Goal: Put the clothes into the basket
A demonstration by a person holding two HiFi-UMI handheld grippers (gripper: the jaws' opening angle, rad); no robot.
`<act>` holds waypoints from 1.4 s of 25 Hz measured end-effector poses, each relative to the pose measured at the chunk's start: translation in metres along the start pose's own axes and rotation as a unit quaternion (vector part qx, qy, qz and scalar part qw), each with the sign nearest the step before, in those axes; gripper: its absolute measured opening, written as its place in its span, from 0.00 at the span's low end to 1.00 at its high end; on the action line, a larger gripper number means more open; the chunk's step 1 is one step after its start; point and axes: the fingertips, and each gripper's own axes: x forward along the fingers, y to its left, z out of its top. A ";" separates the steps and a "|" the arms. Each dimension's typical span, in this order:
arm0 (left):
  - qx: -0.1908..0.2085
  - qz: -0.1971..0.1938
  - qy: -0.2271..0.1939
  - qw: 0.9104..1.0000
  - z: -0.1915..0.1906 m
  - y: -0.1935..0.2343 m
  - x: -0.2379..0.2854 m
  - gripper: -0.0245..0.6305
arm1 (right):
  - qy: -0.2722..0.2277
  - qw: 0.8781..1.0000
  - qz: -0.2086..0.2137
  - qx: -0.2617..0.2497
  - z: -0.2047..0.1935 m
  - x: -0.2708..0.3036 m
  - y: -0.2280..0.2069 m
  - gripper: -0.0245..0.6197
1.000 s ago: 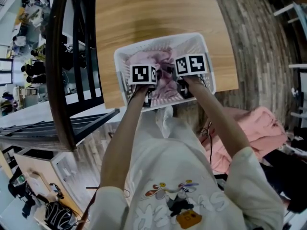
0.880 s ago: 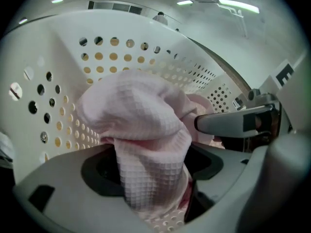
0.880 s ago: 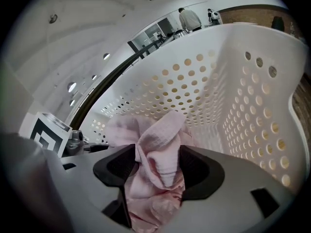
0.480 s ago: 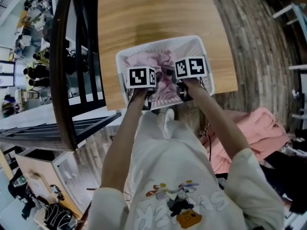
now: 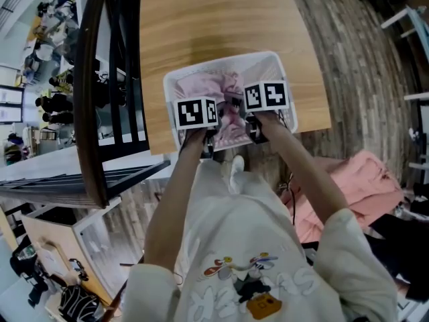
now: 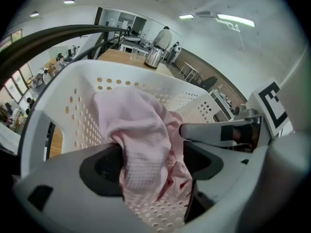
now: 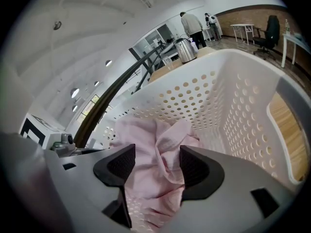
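Observation:
A white perforated basket [image 5: 221, 60] stands at the near edge of a wooden table [image 5: 214, 12]. A crumpled pink garment [image 5: 216, 86] lies inside it. Both grippers reach into the basket from its near side, the left gripper [image 5: 198, 113] beside the right gripper [image 5: 265, 98]. In the left gripper view the pink garment [image 6: 141, 144] bunches up between the spread jaws of the left gripper [image 6: 153, 166], inside the basket wall [image 6: 73, 91]. In the right gripper view the garment [image 7: 150, 154] rests on the basket floor under the parted jaws of the right gripper [image 7: 154, 166].
A dark curved railing [image 5: 94, 79] runs along the table's left side. More pink clothes [image 5: 362, 180] lie on the floor at the right. A metal kettle [image 6: 154, 57] stands at the table's far end, with people [image 6: 163, 35] behind it.
Both grippers stay over the basket with the pink garment; the left one has drawn back slightly toward the person.

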 end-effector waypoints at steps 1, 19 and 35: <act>-0.005 0.004 -0.008 1.000 0.002 0.001 -0.004 0.60 | -0.004 1.000 0.004 0.003 0.001 -0.002 0.002 0.48; 0.019 -0.004 -0.069 0.997 0.025 -0.034 -0.052 0.60 | -0.051 0.997 0.066 -0.002 0.027 -0.049 0.037 0.47; 0.033 -0.032 -0.147 0.988 0.015 -0.067 -0.111 0.46 | -0.111 0.981 0.111 -0.111 0.024 -0.111 0.090 0.45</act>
